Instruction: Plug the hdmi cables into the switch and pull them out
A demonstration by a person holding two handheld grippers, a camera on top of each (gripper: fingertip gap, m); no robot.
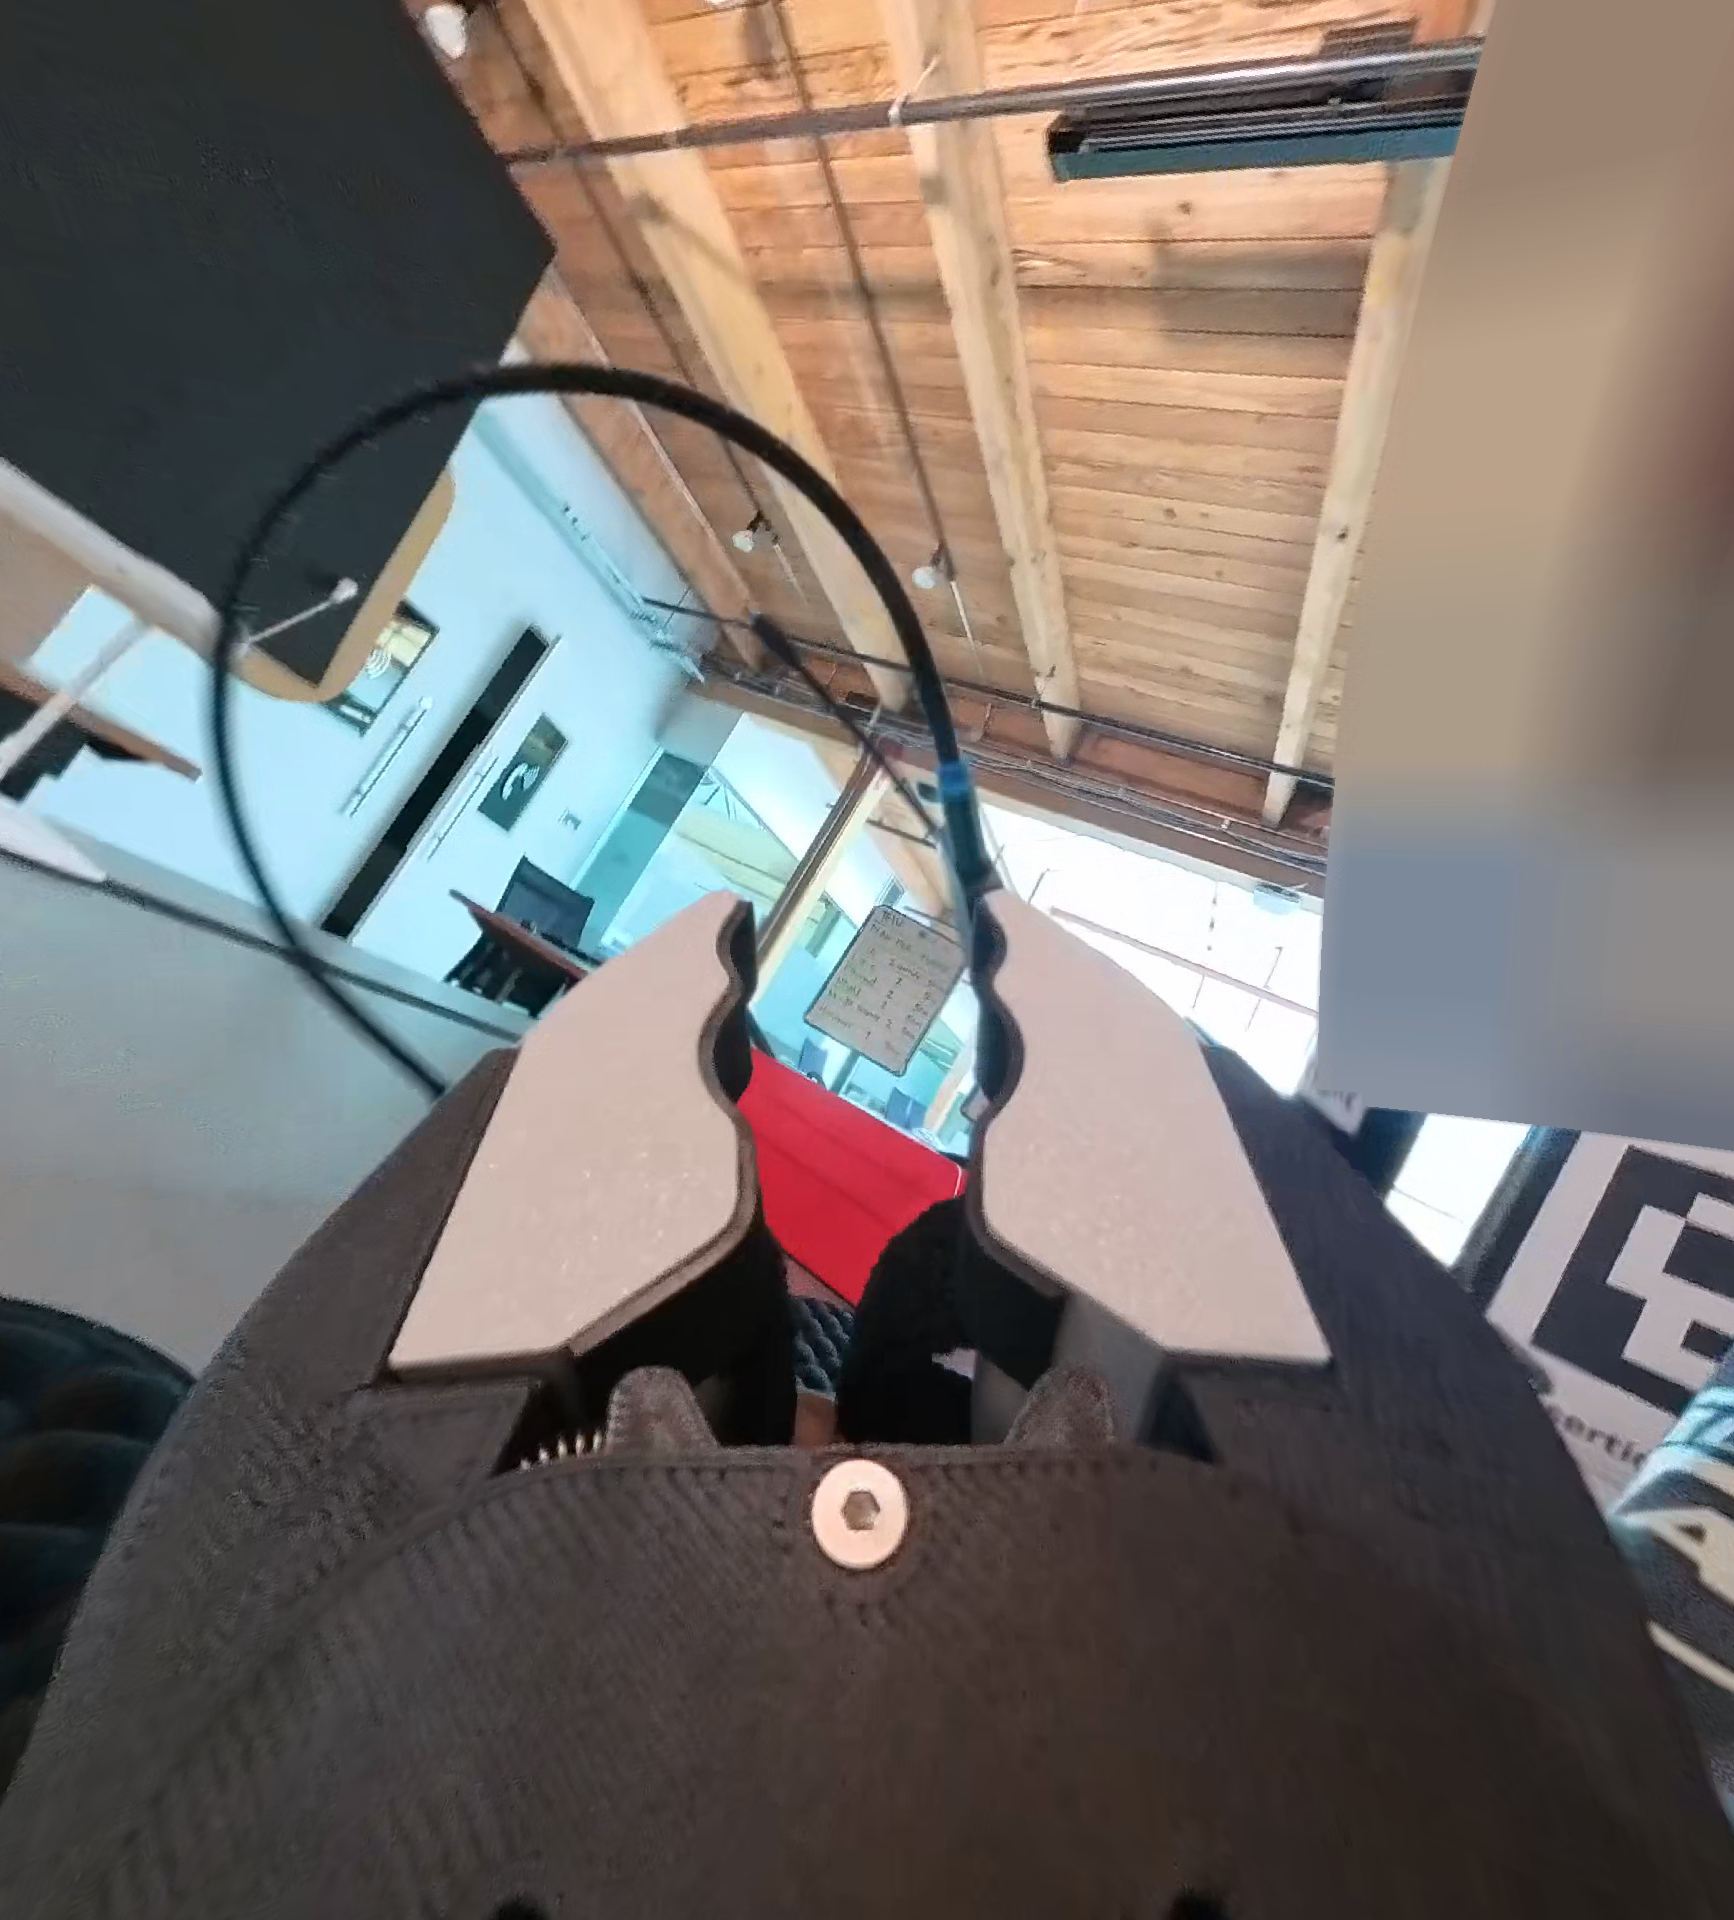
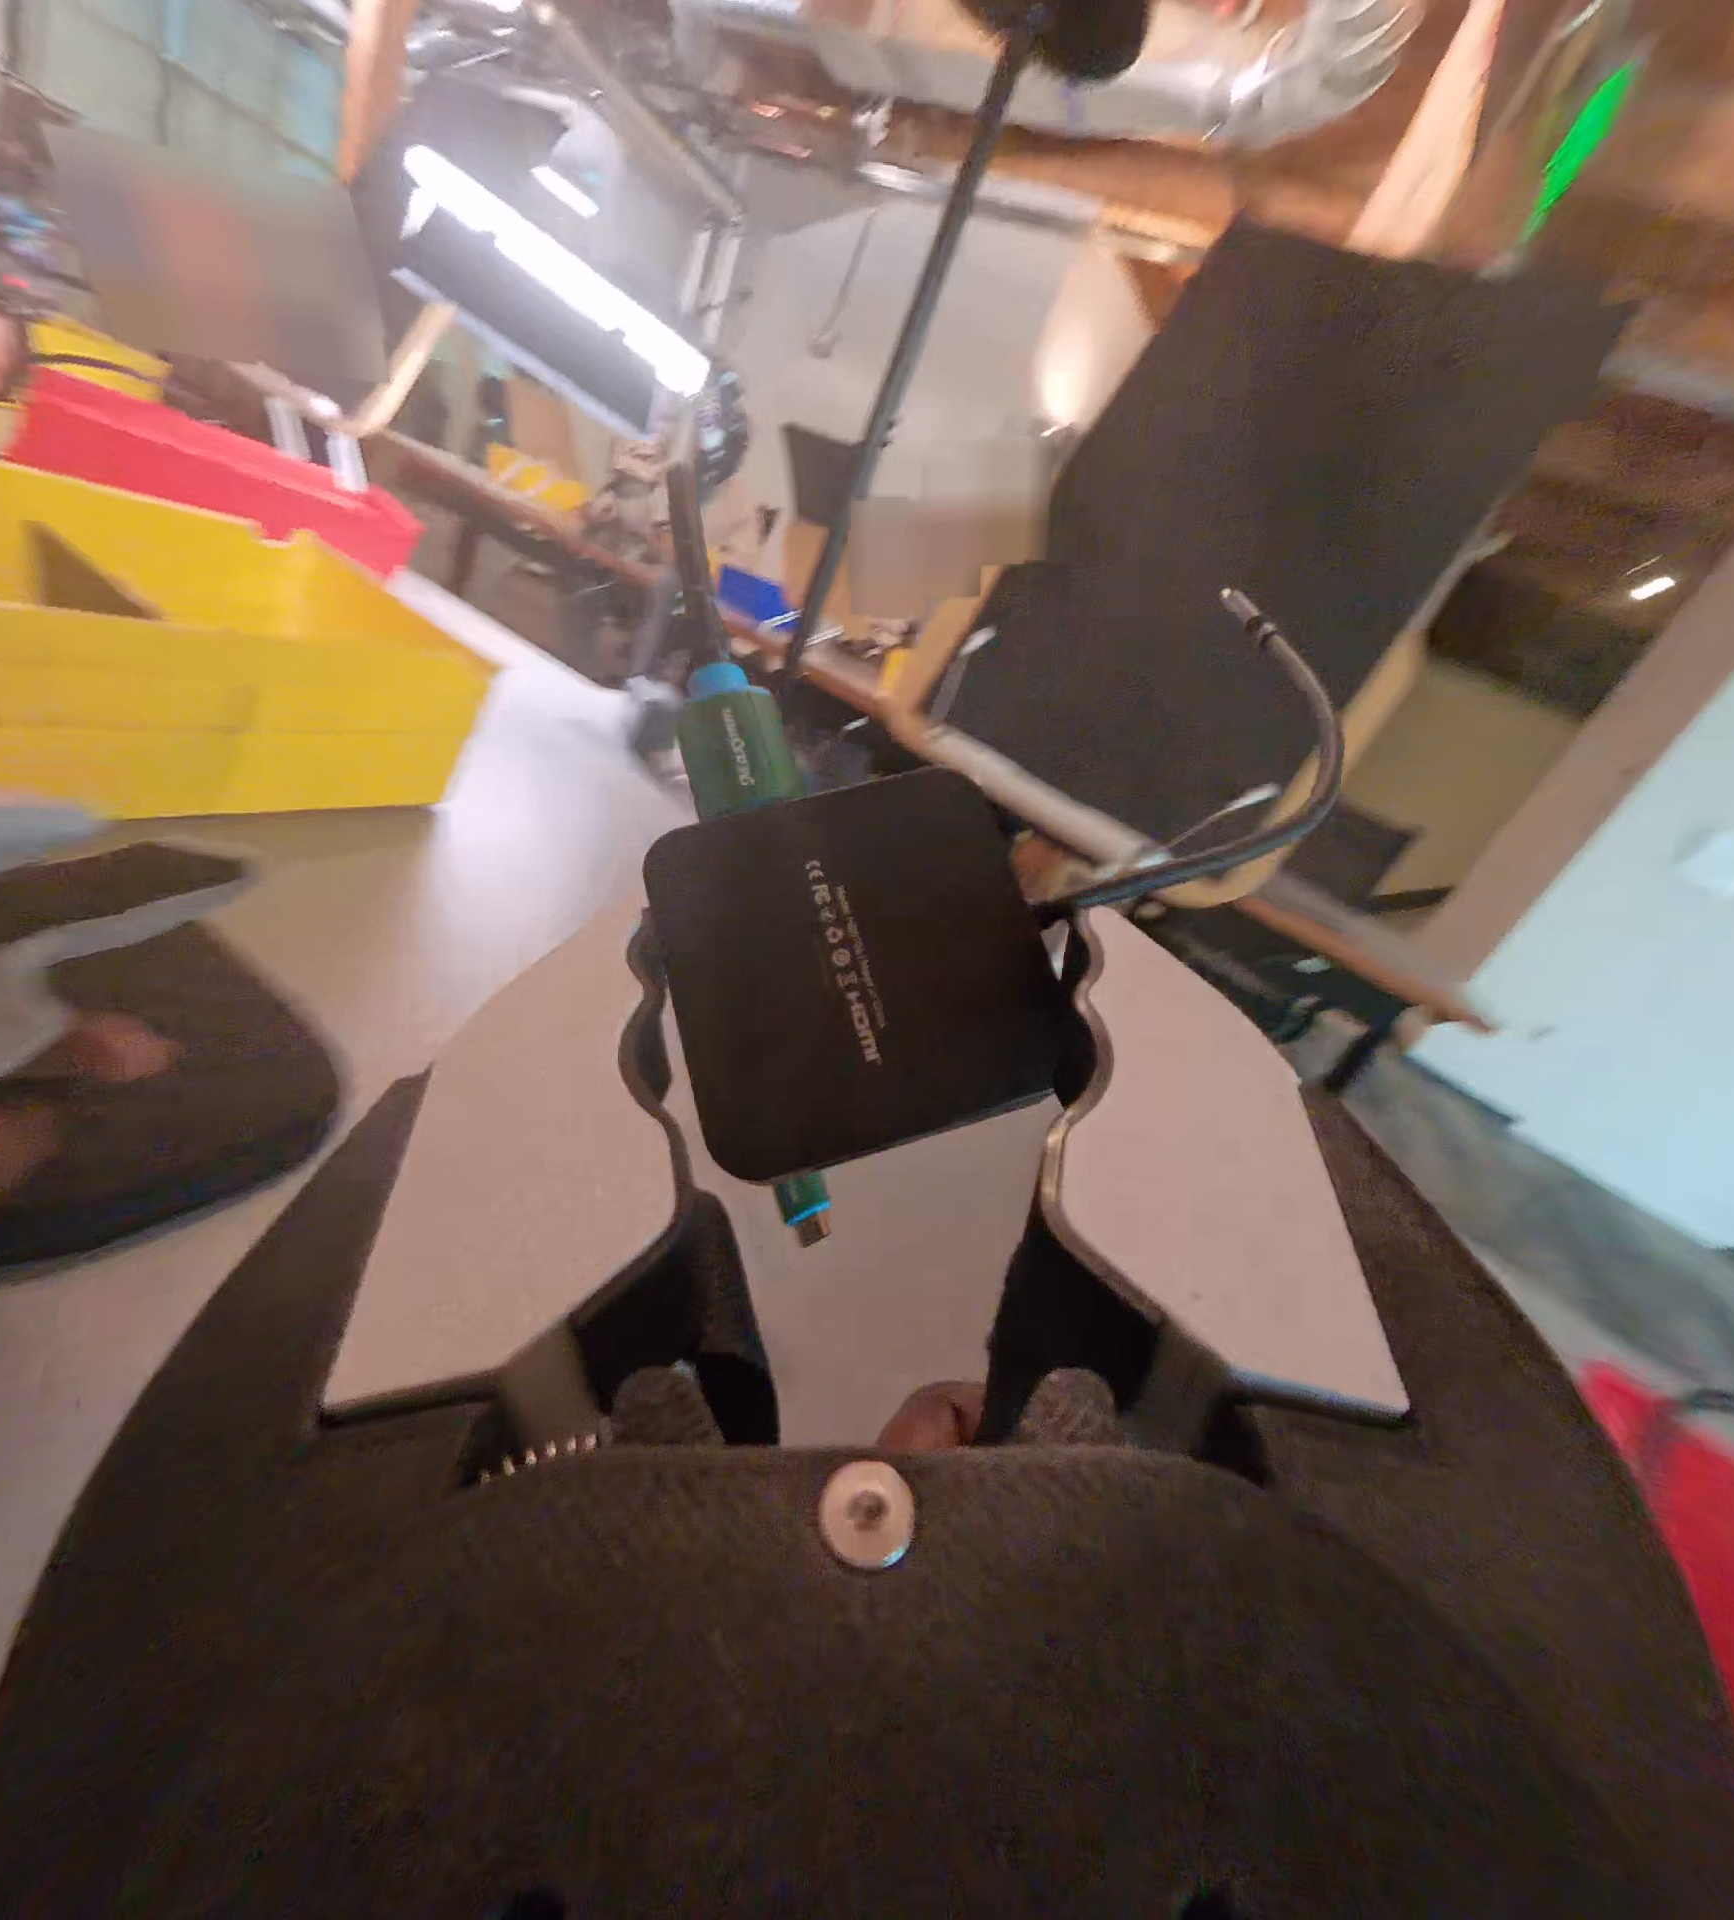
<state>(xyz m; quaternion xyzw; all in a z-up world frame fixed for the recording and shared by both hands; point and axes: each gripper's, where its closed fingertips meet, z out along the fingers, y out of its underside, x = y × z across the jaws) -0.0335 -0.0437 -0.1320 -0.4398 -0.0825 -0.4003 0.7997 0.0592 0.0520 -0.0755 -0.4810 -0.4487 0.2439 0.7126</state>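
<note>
My right gripper (image 2: 861,935) is shut on the black HDMI switch (image 2: 863,977) and holds it tilted above the grey table (image 2: 489,894). A teal HDMI plug (image 2: 733,748) sits in the switch's far side, and its black cable runs upward. A small teal plug (image 2: 801,1210) sticks out of the near side. A short black lead (image 2: 1304,748) curls off to the right. My left gripper (image 1: 863,914) points up at the ceiling with its jaws apart. A thin black cable (image 1: 250,582) loops over it and runs down along the right finger's inner edge.
Yellow bins (image 2: 167,665) and a red bin (image 2: 219,457) stand at the table's left. A black panel (image 2: 1278,499) stands behind, and a dark pole (image 2: 904,364) rises beside the switch. A person's blurred sleeve and hand (image 2: 94,1039) show at left. Another red bin (image 1: 842,1164) lies beyond my left fingers.
</note>
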